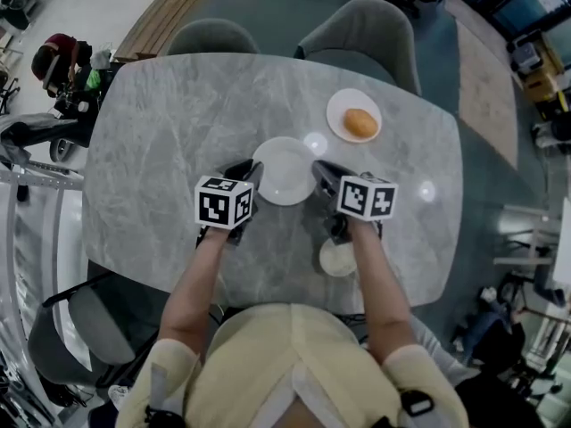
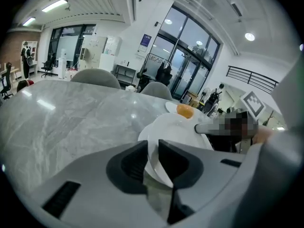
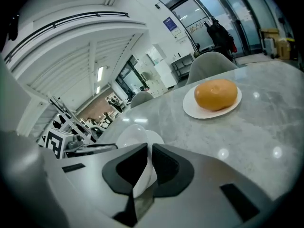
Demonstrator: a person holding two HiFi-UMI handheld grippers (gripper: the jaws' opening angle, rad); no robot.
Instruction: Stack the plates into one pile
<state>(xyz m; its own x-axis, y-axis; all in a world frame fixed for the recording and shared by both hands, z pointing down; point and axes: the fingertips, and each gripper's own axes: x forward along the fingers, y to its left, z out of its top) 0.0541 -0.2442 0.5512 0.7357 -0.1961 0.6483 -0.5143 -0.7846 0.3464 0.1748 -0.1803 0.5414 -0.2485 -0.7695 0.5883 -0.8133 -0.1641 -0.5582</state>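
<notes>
An empty white plate [image 1: 284,175] sits near the middle of the grey marble table [image 1: 178,132], and both grippers hold it by opposite rims. My left gripper [image 1: 252,173] is shut on its left rim; in the left gripper view the plate [image 2: 176,128] runs out from between the pads of that gripper [image 2: 152,161]. My right gripper [image 1: 318,173] is shut on the right rim, and the plate's edge [image 3: 134,137] shows pinched in that gripper [image 3: 148,167]. A second white plate [image 1: 337,123] carrying an orange bun [image 1: 360,122] lies beyond, to the right.
A small white dish [image 1: 337,260] sits by the near table edge under my right forearm. Two grey chairs [image 1: 212,36] [image 1: 368,23] stand at the far side. The bun plate [image 3: 212,109] lies ahead of the right gripper.
</notes>
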